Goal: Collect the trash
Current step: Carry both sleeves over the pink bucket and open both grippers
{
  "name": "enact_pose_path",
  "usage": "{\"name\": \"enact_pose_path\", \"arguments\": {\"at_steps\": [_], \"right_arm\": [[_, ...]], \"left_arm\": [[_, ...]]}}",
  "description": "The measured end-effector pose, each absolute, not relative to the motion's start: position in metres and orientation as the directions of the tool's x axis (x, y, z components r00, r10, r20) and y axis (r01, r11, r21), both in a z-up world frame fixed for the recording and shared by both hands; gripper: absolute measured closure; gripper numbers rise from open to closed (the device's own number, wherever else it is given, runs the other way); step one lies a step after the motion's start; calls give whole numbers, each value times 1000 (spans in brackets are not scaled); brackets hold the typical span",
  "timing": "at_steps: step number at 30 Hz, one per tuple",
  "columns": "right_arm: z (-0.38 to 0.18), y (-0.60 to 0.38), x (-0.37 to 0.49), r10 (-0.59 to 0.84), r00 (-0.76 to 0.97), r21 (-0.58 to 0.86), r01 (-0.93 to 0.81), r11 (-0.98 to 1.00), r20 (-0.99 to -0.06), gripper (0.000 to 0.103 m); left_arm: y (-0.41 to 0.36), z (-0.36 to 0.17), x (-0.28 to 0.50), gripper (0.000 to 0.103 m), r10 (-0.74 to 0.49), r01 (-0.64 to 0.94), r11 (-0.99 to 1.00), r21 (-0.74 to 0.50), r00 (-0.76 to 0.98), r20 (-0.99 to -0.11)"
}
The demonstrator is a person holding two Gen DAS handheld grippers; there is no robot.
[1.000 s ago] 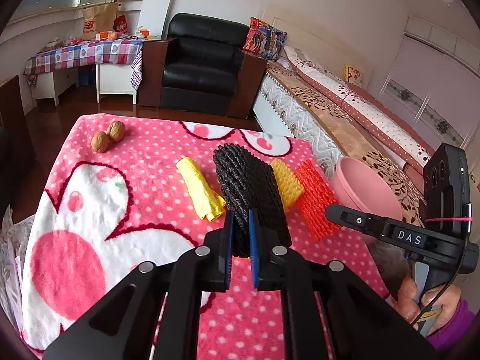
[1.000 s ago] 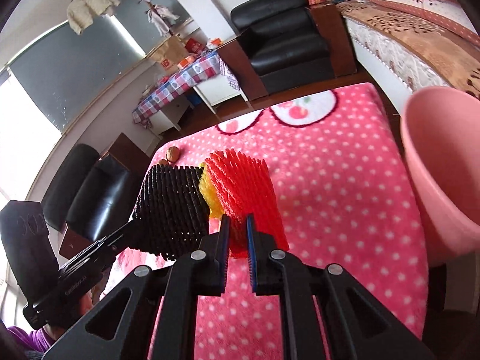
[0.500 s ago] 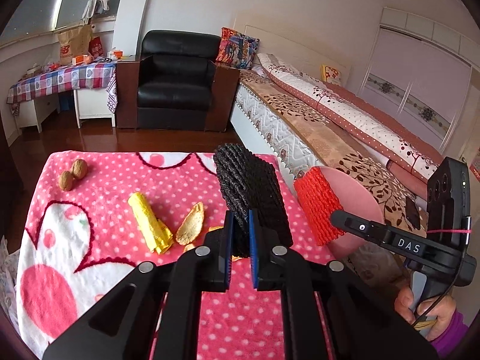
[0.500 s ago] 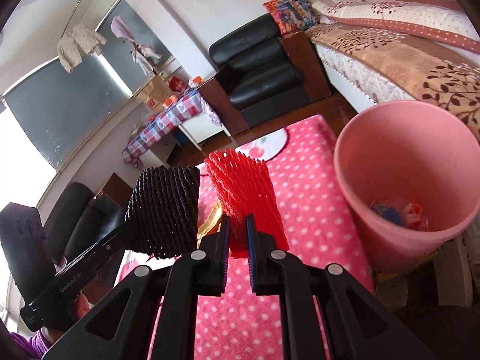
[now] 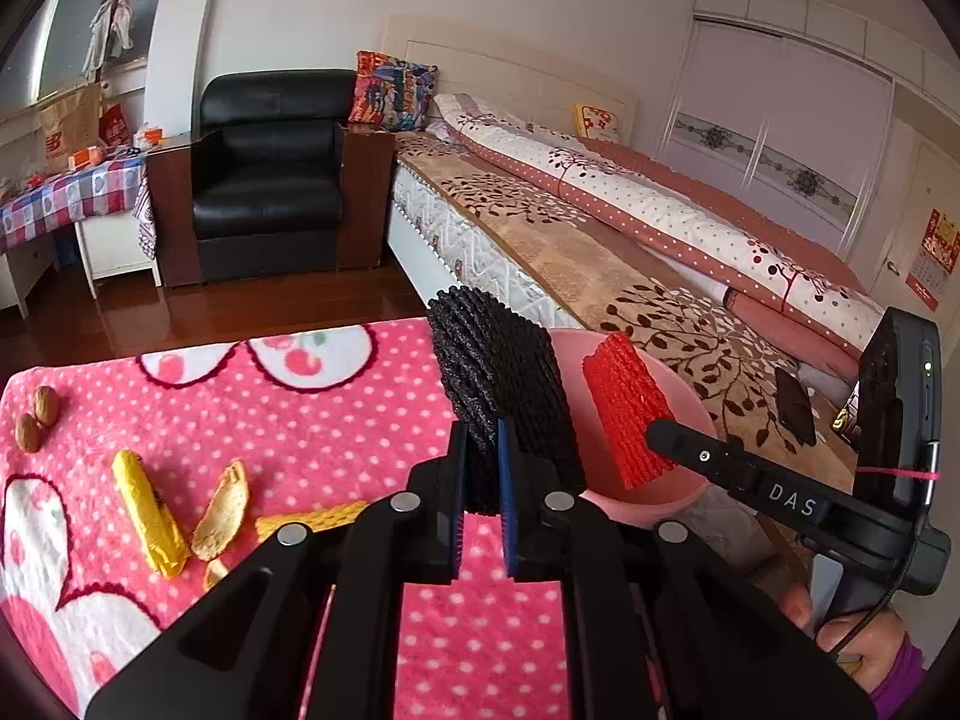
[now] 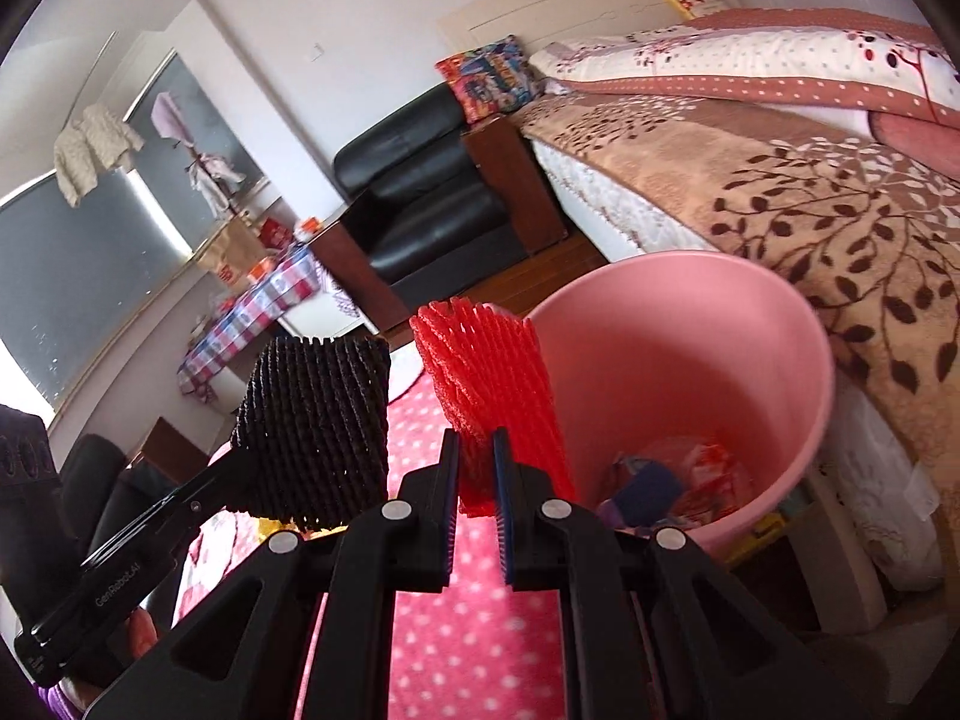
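Both claws nearly shut: left gripper pinches black foam net at its bottom edge, frame centre; right gripper pinches red foam net, w/ pink bin at right. Nets prob. light, soft, squashy; edge pinch suffices.

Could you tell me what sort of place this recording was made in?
Most likely a lived-in bedroom at home: a made bed with patterned bedding runs along the wall, a black leather armchair stands beside it, and sliding wardrobe doors fill the far side.
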State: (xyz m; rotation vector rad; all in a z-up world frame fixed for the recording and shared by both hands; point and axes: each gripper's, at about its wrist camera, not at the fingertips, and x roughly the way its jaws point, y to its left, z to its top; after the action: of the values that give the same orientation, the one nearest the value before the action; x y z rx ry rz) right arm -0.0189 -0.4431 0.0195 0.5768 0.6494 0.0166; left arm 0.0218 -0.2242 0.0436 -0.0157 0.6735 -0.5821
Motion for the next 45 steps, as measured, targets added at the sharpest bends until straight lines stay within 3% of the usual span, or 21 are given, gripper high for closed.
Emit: {"name": "enact_pose_path", "arguments": {"at_steps": [13,32,37,42,45], "right_arm": [[-10,-486,-12,83,783,458,270,847,-616,93],[-25,-502,1,26,747,384,312,869,-664,91],[-26,-501,1,17,743,376,319,870,-669,83],[-23,-503,-3,6,747,375,327,867,-665,70],[-17,-500,-9,2,755,371,319,872,-656,69]], "left_arm": [[-310,7,42,94,-504,560,815,-145,564,-654],[-352,-17,51,90,-491,588,799,-129,513,-705],[-355,-17,51,72,-492,591,796,-134,502,-711],[-353,-15,54,71,-497,577,801,-158,494,-713],[-348,-11,54,71,-518,578,794,-189,482,-706]]}}
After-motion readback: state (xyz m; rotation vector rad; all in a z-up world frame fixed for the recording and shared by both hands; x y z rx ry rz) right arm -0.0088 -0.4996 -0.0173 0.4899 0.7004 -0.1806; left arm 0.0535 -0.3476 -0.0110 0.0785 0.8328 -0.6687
